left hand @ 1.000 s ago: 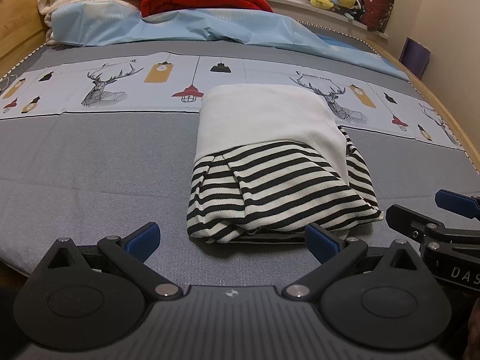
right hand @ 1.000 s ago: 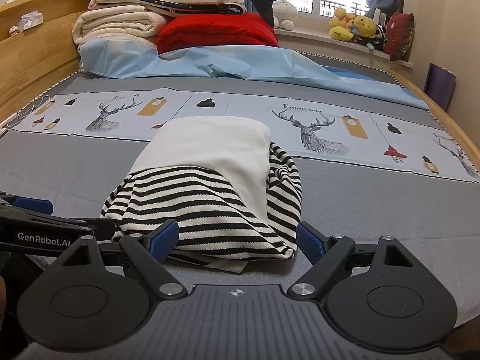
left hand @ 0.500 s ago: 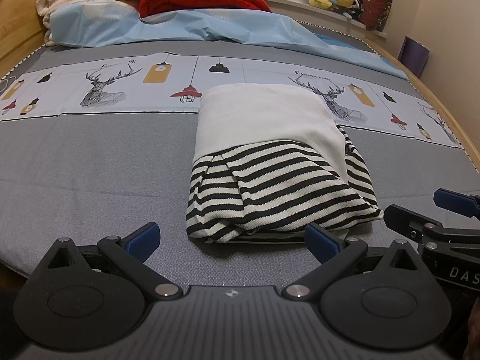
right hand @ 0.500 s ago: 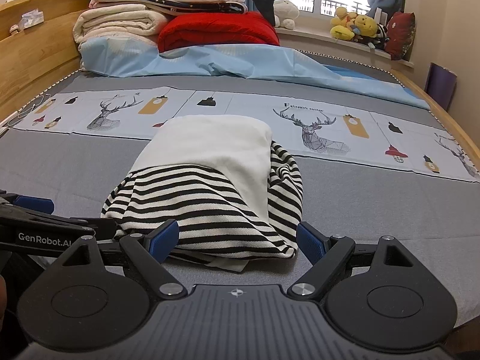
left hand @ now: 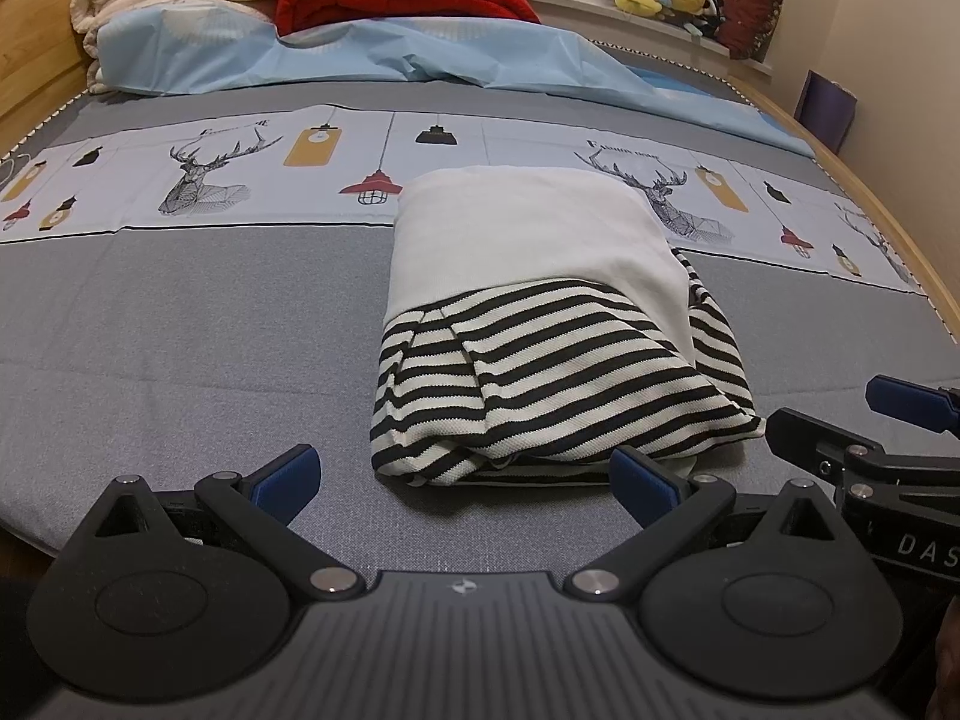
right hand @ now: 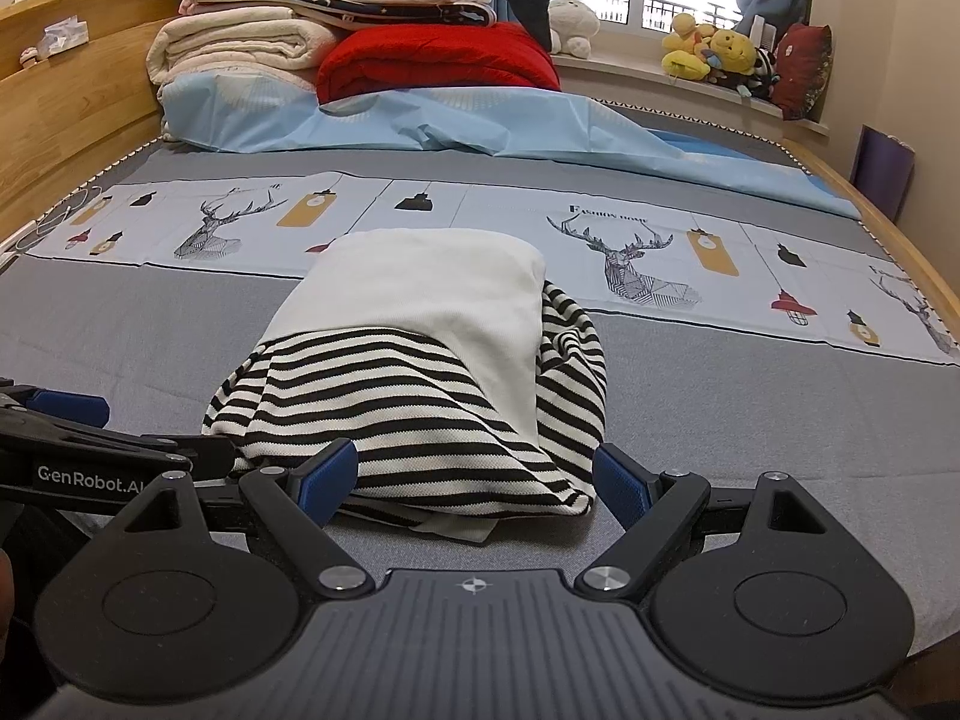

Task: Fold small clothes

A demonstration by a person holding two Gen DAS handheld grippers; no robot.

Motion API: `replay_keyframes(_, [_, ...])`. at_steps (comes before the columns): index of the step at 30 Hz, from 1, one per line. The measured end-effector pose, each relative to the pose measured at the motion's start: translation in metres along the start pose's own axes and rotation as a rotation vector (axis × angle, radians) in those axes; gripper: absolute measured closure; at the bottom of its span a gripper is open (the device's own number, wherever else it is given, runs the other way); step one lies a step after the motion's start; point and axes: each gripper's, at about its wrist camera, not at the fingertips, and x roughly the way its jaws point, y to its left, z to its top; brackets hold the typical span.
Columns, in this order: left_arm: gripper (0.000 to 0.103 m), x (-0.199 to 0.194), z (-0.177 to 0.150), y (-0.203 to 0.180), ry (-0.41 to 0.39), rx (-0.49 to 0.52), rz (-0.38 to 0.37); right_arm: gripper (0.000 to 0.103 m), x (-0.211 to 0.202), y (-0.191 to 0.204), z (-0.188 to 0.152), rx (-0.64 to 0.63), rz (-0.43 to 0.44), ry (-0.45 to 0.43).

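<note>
A folded small garment (left hand: pixel 540 312), white on its far half and black-and-white striped on its near half, lies on the grey bed sheet (left hand: pixel 180 330); it also shows in the right wrist view (right hand: pixel 432 360). My left gripper (left hand: pixel 465 480) is open and empty, its blue fingertips just short of the garment's near edge. My right gripper (right hand: pixel 477 480) is open and empty, its tips on either side of the garment's near right corner. A white inner layer pokes out under the striped edge.
A deer-and-lamp printed strip (left hand: pixel 240 180) crosses the bed behind the garment. A light blue sheet (right hand: pixel 420 126), red quilt (right hand: pixel 438 57) and stacked blankets (right hand: pixel 240 48) lie at the back. Plush toys (right hand: pixel 714 51) sit on the windowsill. A wooden bed frame (right hand: pixel 66 120) runs along the left.
Both grippers have edged slightly towards the garment. The garment has not moved and both grippers stay open.
</note>
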Motion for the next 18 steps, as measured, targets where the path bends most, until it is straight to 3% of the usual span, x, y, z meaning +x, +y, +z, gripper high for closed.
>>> replay_keyframes(18, [0.001, 0.0016, -0.0006, 0.0026, 0.001, 0.011, -0.006, 0.017, 0.0008, -0.0010, -0.0053, -0.007, 0.006, 0.006])
